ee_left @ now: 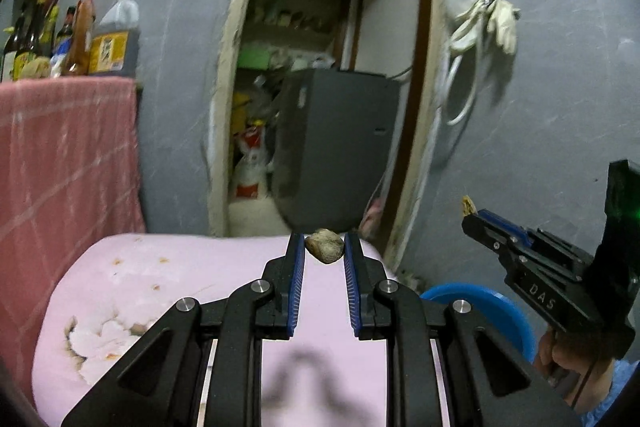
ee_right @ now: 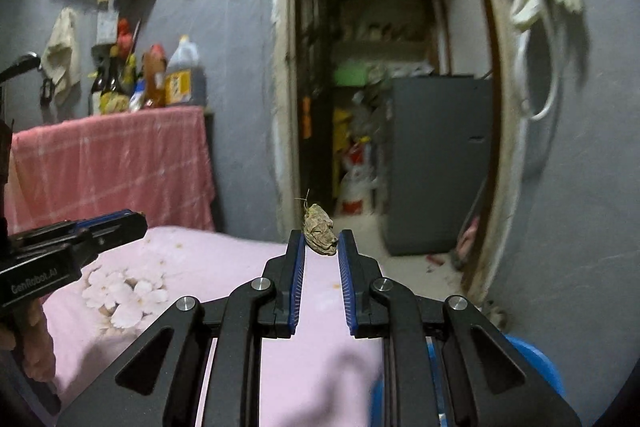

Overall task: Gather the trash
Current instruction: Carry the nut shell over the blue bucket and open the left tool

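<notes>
Left wrist view: left tongs (ee_left: 324,247) are pinching a brown crumpled scrap (ee_left: 324,245) at their tips, above the pink bench (ee_left: 160,287). Right tongs (ee_right: 321,241) are pinching a dried leaf wad (ee_right: 319,230), blue bin (ee_right: 532,363) sitting lower right.

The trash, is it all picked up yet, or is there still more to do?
Partly. Each gripper has a scrap pinched between its jaws: the left gripper holds a crumpled brown lump, the right gripper a dried leafy piece. Both are lifted above the pink flowered cloth. Neither is dropped yet; the blue bin sits low at the right. No other trash shows on the cloth in view.
</notes>
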### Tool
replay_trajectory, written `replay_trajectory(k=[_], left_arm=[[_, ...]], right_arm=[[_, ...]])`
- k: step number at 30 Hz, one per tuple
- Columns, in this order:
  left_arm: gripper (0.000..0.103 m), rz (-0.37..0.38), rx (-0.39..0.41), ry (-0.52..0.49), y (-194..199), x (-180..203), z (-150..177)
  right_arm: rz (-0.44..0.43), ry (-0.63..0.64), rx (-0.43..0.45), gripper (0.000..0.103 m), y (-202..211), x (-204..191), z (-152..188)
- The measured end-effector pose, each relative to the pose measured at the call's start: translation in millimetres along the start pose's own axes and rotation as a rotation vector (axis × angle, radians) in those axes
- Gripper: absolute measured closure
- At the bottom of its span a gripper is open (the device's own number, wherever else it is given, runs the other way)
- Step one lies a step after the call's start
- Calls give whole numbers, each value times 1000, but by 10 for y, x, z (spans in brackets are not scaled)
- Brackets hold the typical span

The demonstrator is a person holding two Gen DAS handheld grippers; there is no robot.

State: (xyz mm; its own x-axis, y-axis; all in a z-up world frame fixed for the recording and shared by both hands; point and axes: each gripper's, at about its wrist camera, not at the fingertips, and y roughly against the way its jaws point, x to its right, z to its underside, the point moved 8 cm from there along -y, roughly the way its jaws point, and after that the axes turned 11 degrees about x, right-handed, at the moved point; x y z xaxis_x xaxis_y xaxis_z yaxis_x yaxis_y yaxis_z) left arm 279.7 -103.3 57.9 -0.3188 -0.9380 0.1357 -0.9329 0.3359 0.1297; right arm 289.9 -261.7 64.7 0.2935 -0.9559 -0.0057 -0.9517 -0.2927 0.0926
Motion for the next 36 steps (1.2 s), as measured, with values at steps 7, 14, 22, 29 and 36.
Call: replay_trajectory(k=[7, 14, 22, 29, 36], left_arm=[[87, 73, 51, -20, 29, 489, -153], [87, 144, 70, -29, -9, 936, -147], [87, 209, 35, -29, -201, 1450, 46], [87, 246, -28, -29, -387, 1747, 303], [87, 255, -138, -6, -605, 1839, 629]], right_arm=[[107, 27, 105, 88, 488, 312, -198], [208, 16, 154, 88, 884, 624, -225], [305, -32, 146, 88, 1186, 988, -58], [362, -112, 63, 87, 1253, 1311, 198], [372, -212, -45, 87, 1184, 1545, 510]])
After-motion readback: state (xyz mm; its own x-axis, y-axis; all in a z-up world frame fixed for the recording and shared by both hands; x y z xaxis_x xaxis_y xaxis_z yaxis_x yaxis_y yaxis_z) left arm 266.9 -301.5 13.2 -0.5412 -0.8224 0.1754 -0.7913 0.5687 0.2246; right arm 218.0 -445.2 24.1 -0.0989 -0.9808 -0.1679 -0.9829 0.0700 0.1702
